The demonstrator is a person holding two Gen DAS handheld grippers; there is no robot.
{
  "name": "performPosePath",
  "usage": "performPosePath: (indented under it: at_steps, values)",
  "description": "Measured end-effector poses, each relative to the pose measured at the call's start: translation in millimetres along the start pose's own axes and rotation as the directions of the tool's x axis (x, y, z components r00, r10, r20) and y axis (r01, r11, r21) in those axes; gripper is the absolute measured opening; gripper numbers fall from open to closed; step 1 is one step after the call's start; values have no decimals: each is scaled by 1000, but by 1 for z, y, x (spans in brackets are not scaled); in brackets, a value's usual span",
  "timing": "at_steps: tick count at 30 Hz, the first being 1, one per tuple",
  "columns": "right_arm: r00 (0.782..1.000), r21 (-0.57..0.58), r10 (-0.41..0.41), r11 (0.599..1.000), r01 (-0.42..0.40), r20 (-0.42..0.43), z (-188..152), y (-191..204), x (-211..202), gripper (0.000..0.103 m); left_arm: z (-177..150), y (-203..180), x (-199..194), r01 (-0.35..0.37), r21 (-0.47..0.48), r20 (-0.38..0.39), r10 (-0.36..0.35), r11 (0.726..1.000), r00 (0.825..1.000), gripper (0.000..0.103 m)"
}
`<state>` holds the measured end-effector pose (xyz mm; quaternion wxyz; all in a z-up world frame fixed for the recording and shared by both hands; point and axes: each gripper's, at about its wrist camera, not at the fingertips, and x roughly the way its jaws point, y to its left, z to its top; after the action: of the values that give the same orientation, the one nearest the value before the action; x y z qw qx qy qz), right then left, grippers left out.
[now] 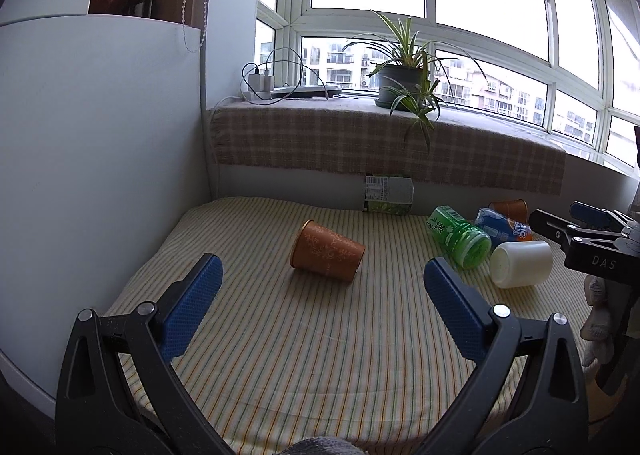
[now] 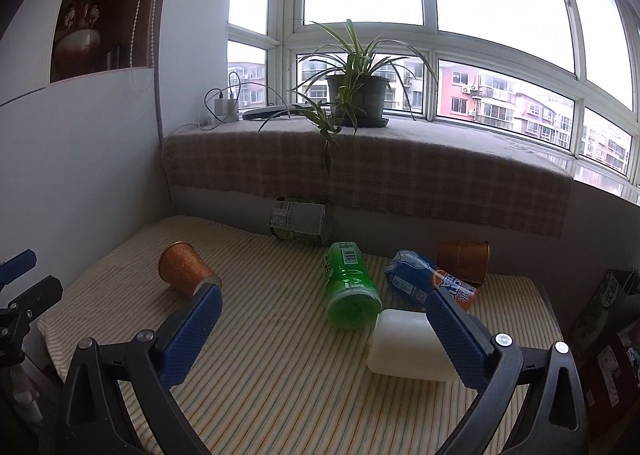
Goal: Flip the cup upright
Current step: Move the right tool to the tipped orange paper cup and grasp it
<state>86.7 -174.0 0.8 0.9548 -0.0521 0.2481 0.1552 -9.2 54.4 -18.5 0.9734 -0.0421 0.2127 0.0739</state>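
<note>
An orange patterned cup (image 1: 326, 251) lies on its side on the striped cloth (image 1: 300, 335), straight ahead of my open, empty left gripper (image 1: 322, 275). It also shows in the right wrist view (image 2: 185, 269) at the left. A white cup (image 1: 520, 264) lies on its side to the right; in the right wrist view the white cup (image 2: 404, 345) lies beside the right finger of my open, empty right gripper (image 2: 322, 311). A second orange cup (image 2: 464, 261) lies at the back right.
A green bottle (image 2: 350, 287), a blue-orange bottle (image 2: 428, 281) and a clear labelled bottle (image 2: 300, 221) lie on the cloth. A potted plant (image 2: 356, 95) and chargers stand on the sill behind. A white wall (image 1: 100, 175) bounds the left. Boxes (image 2: 604, 335) stand at right.
</note>
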Motion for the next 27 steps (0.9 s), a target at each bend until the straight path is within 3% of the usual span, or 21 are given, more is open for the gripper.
performPosePath:
  at_steps: [5,9,14,18,27]
  values:
    - [995,-80,83,993,-87,-59,12,22,33,103,-4,18,1,-29,-25,-18,29,999,999,102]
    - [977,-145,162,973,-182,-136,19,45,64,103,-7,31,1,-50,-44,-28,49,998,998,102]
    - [935,-217,259,925,-312,-241,27,77,102,103,-13,47,2,-73,-72,-51,69,995,996,102]
    - [886,-264,305,875,-406,-351,29,103,131,103,-18,57,0,-90,-85,-67,85,992,994,102]
    - [805,-412,258,752,-515,-534,27,161,181,101,-28,78,1,-114,-125,-95,103,986,990,102]
